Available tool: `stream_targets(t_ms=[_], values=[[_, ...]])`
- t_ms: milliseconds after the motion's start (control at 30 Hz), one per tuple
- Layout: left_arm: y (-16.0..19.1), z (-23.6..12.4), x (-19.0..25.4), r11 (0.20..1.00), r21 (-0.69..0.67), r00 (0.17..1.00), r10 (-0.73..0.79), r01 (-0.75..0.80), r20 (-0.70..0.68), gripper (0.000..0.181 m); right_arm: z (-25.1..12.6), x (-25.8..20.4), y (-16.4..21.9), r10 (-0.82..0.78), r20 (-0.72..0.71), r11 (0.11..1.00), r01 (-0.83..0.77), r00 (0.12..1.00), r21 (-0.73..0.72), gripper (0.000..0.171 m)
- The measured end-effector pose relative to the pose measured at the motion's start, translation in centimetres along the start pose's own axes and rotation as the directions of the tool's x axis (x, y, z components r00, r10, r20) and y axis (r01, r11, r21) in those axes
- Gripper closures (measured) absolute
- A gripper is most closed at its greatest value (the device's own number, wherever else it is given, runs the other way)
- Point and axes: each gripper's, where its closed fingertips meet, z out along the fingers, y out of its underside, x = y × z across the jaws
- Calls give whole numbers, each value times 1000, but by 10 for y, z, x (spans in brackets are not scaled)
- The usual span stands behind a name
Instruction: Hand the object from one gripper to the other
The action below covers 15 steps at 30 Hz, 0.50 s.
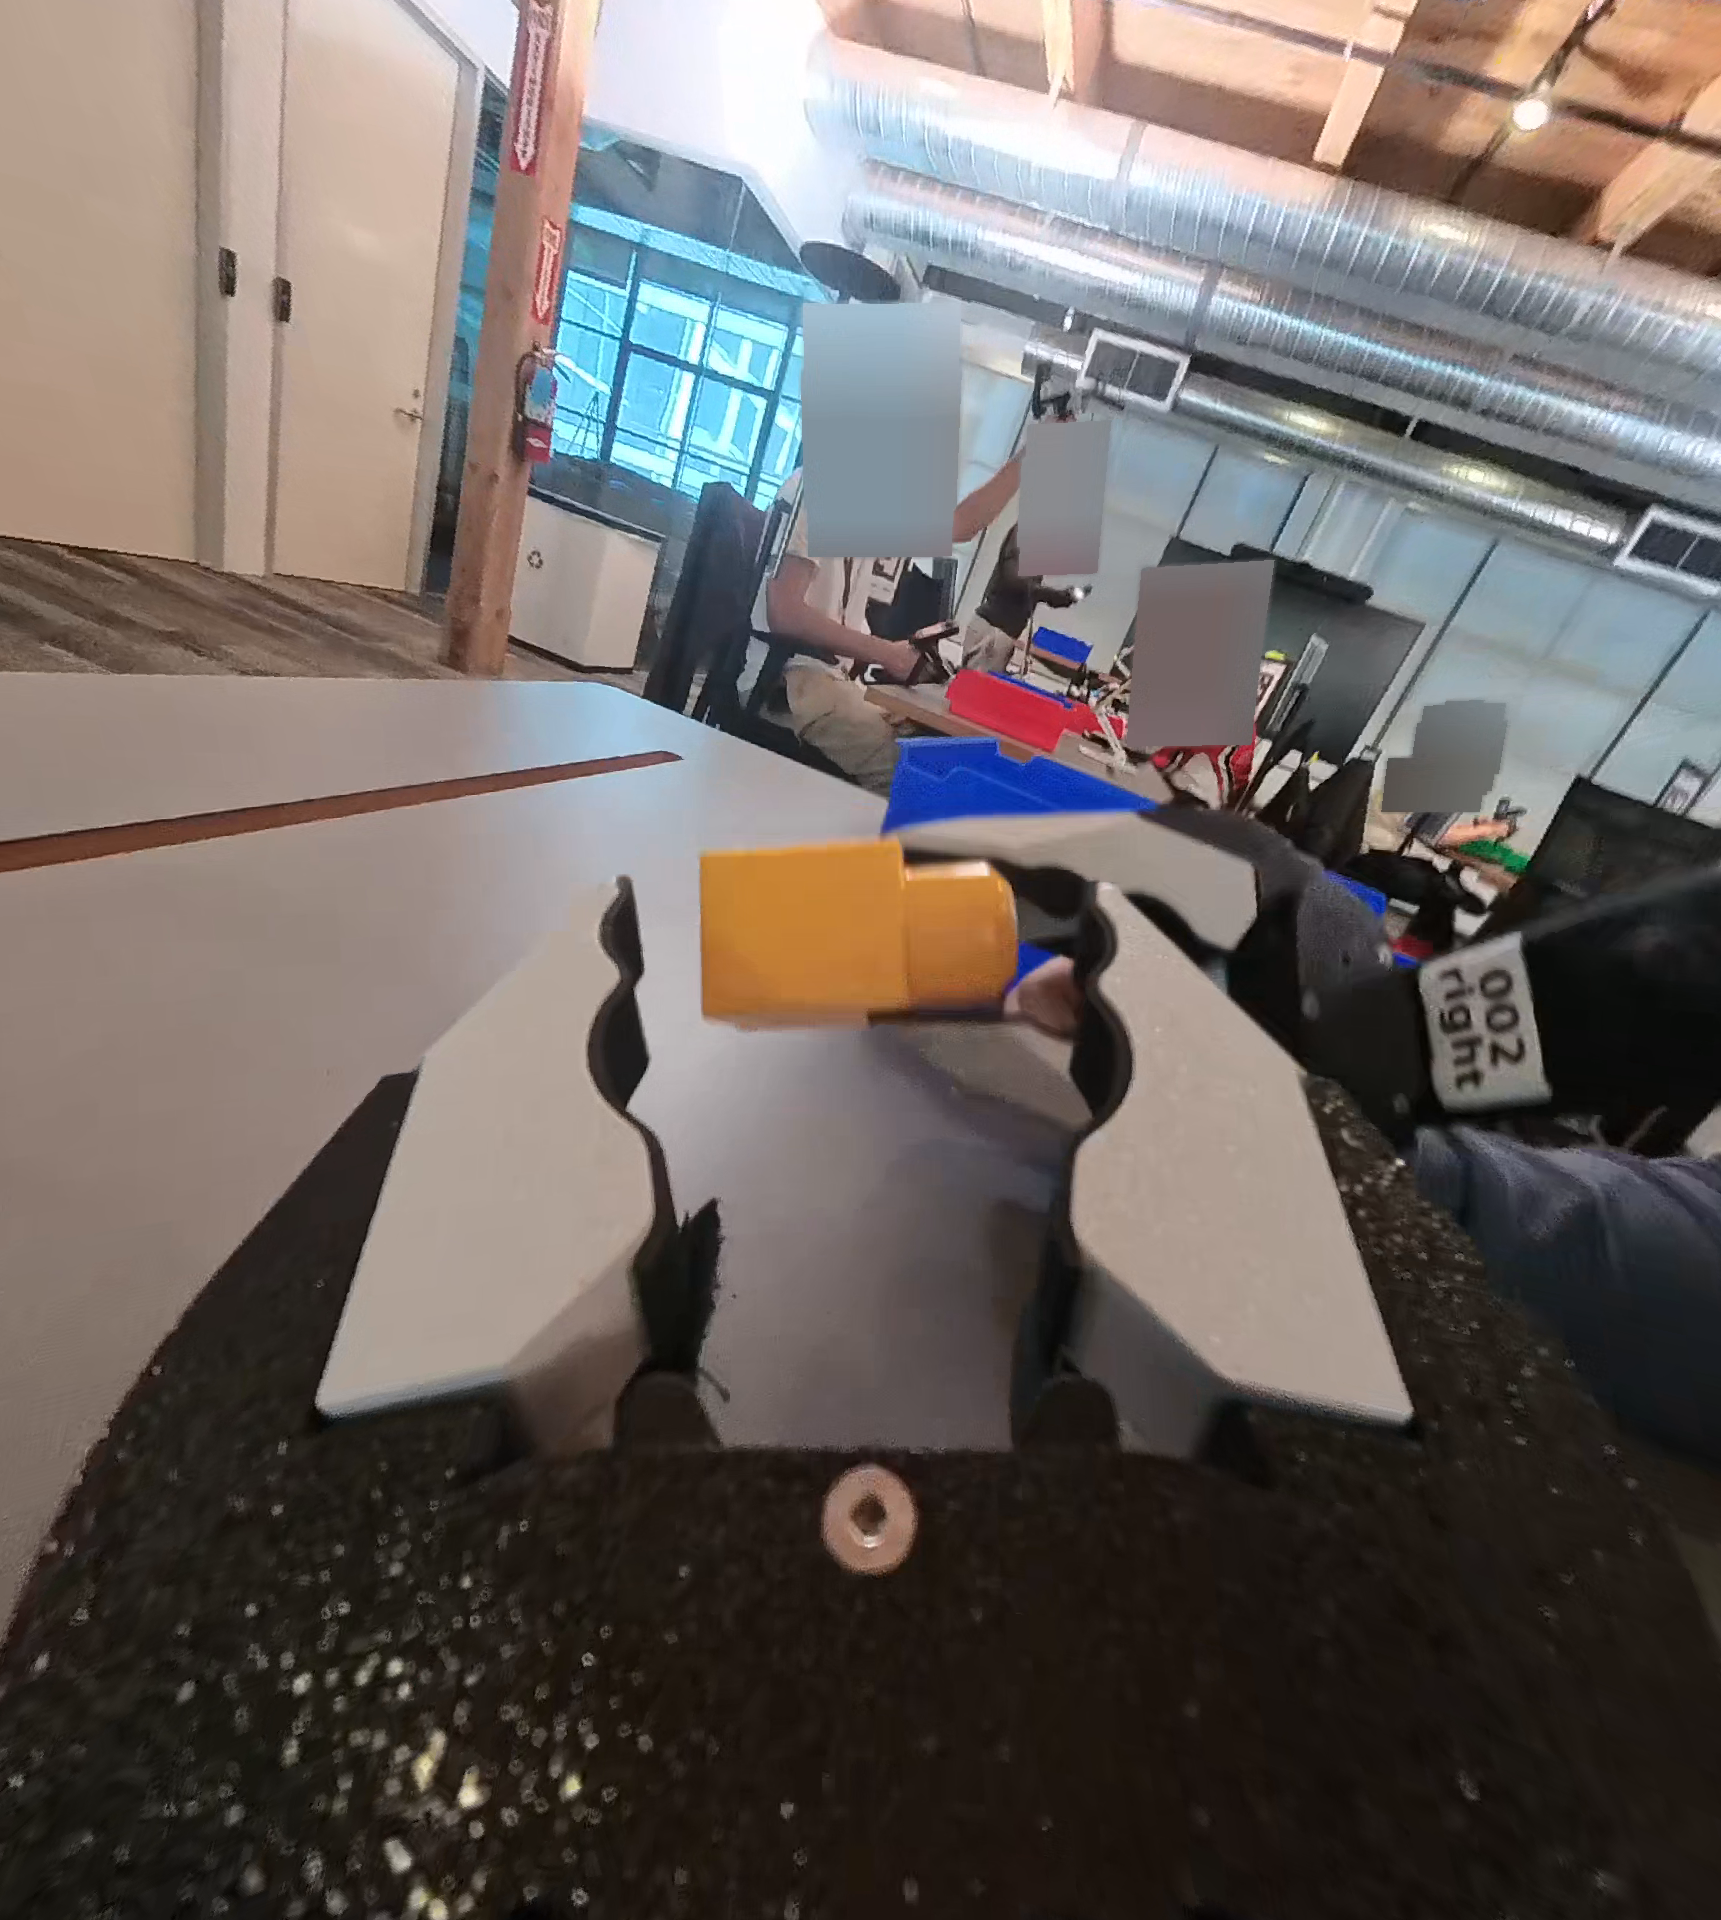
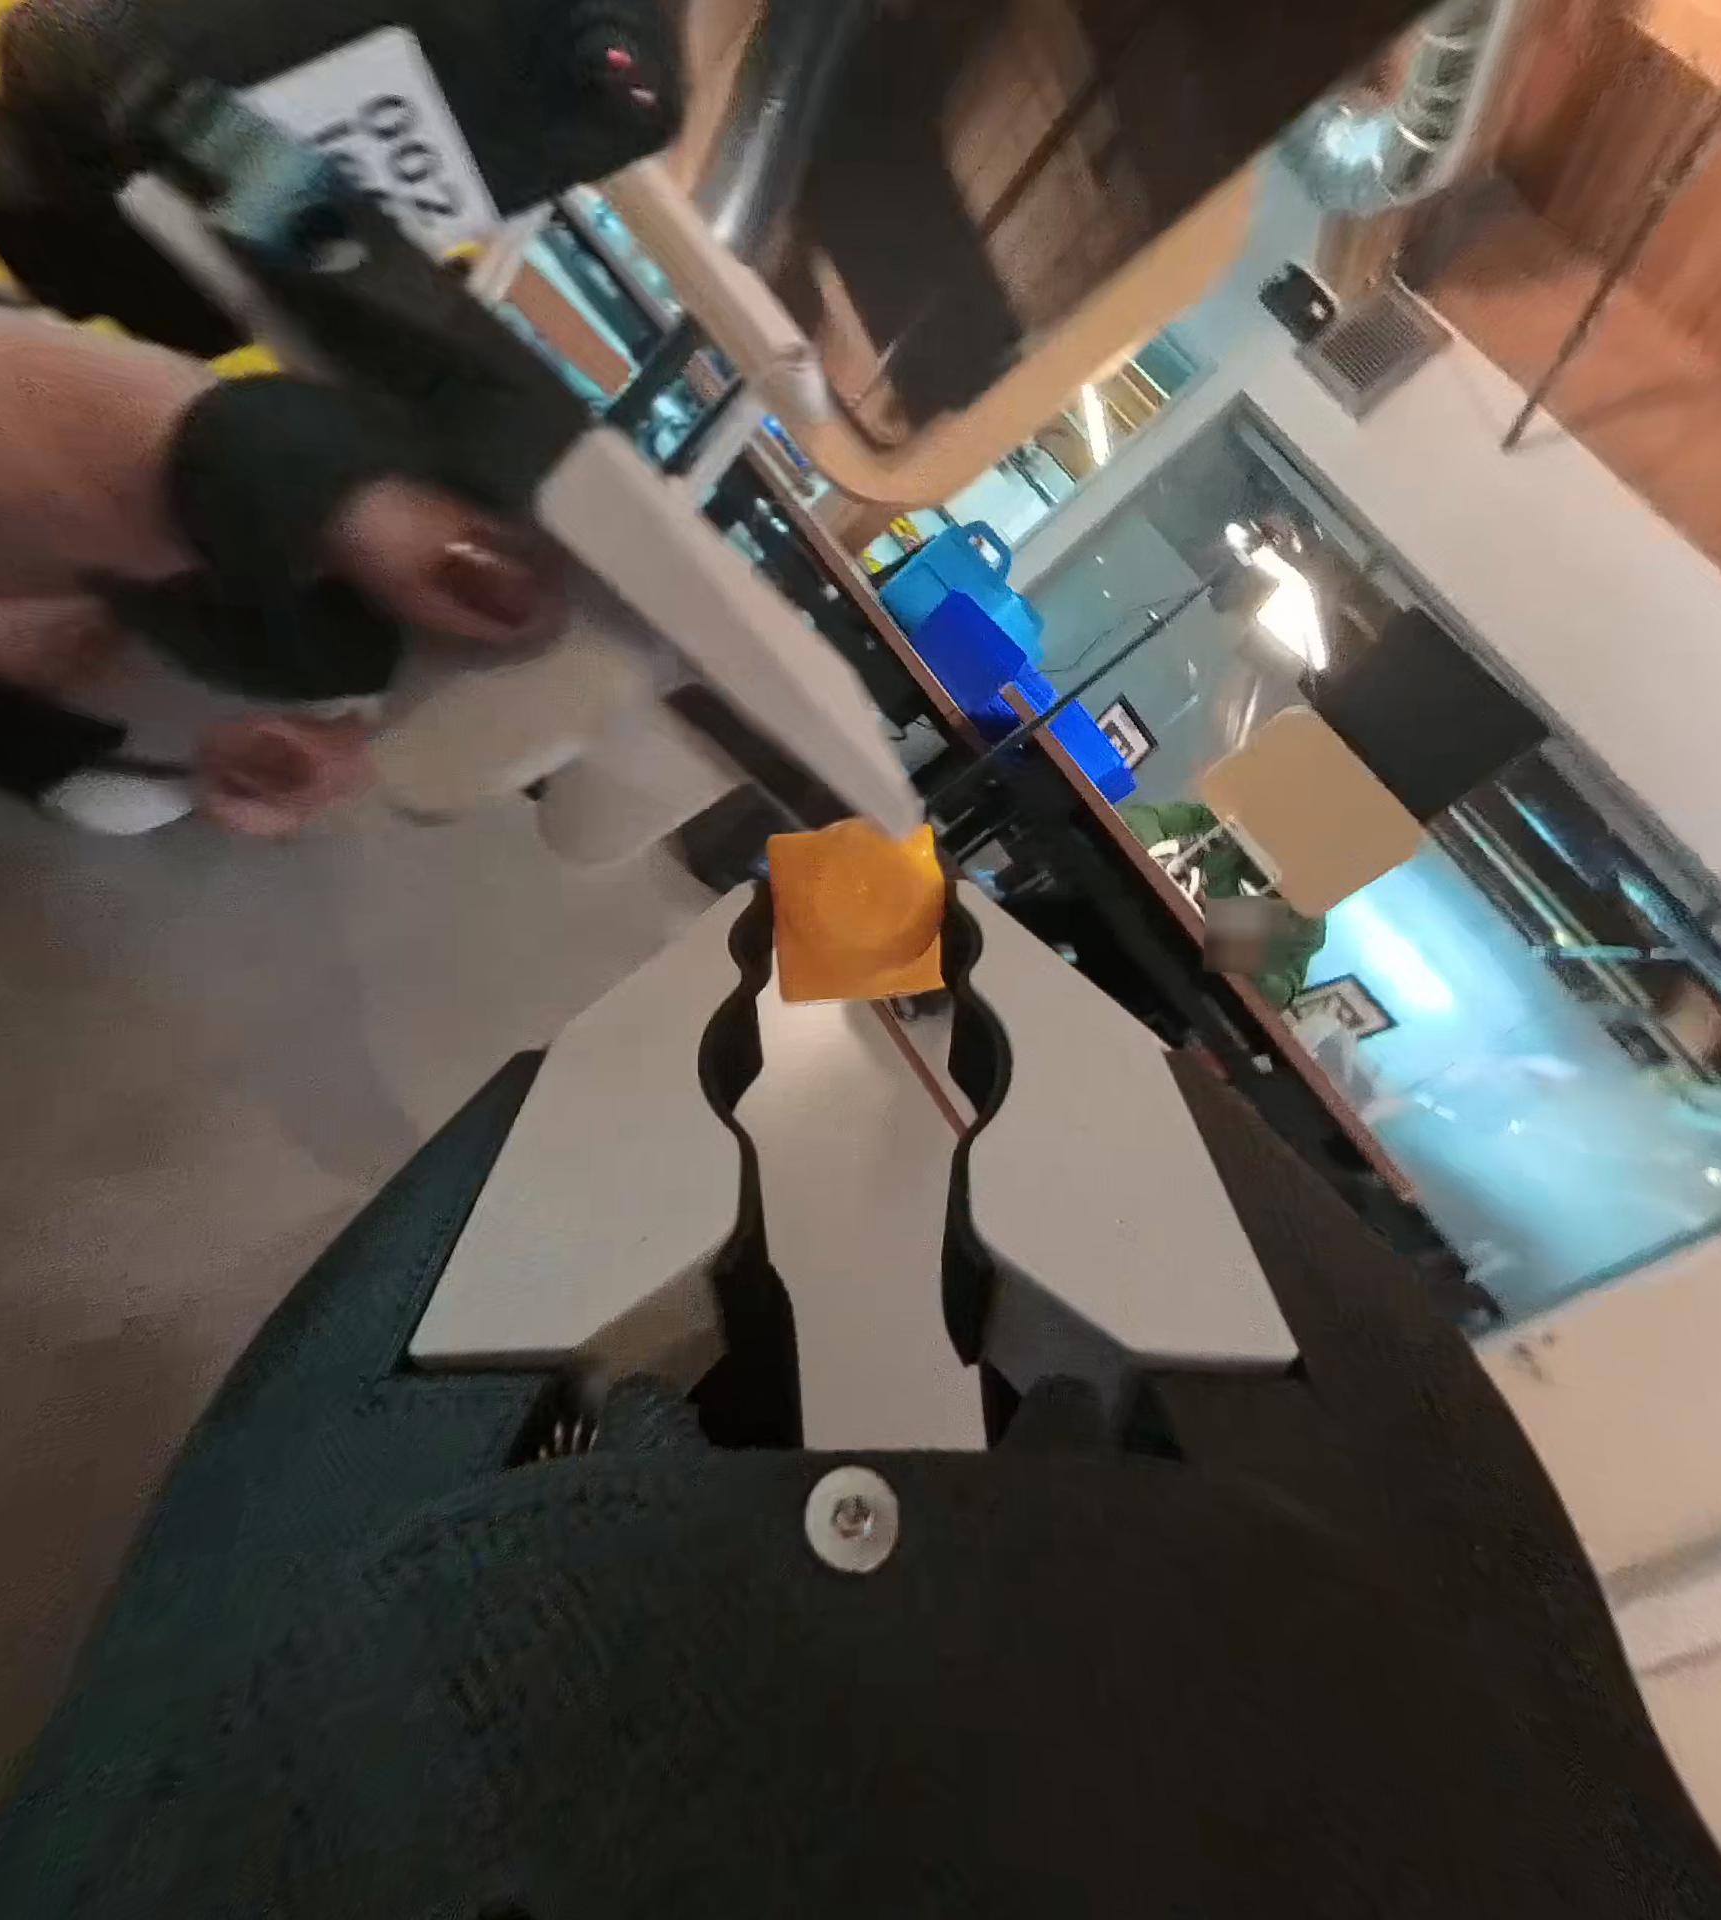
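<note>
Grey table (image 1: 212, 987) lies below. Left gripper (image 1: 861, 966) spread wide, grasping nothing. Orange block (image 1: 814, 940) sits in the air between its fingertips, apparently untouched by them. Right gripper (image 2: 858, 940), entering from the right, is clamped on the block's round end.

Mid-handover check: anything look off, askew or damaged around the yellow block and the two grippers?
Nothing looks damaged or spilled. The yellow block is pinched only by its round stub end at the very tips of the right gripper, so most of it overhangs. The left gripper has its jaws open around it, not yet closed.
</note>
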Motion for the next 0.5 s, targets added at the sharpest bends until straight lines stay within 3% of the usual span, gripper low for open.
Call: stream_targets(t_ms=[133, 367, 500], values=[[0, -1, -2, 997, -4, 997, -72, 72, -27, 98, 1, -7, -7, -77, 0, 997, 77, 997, 17, 141], [11, 4, 12, 997, -75, 998, 19, -24, -63, 113, -4, -2, -13, -117, -36, 992, 118, 993, 47, 141], [9, 2, 15, 996, -71, 990, -64, 55, -126, 116, -4, -3, -17, -115, -33, 991, 117, 993, 71, 140]])
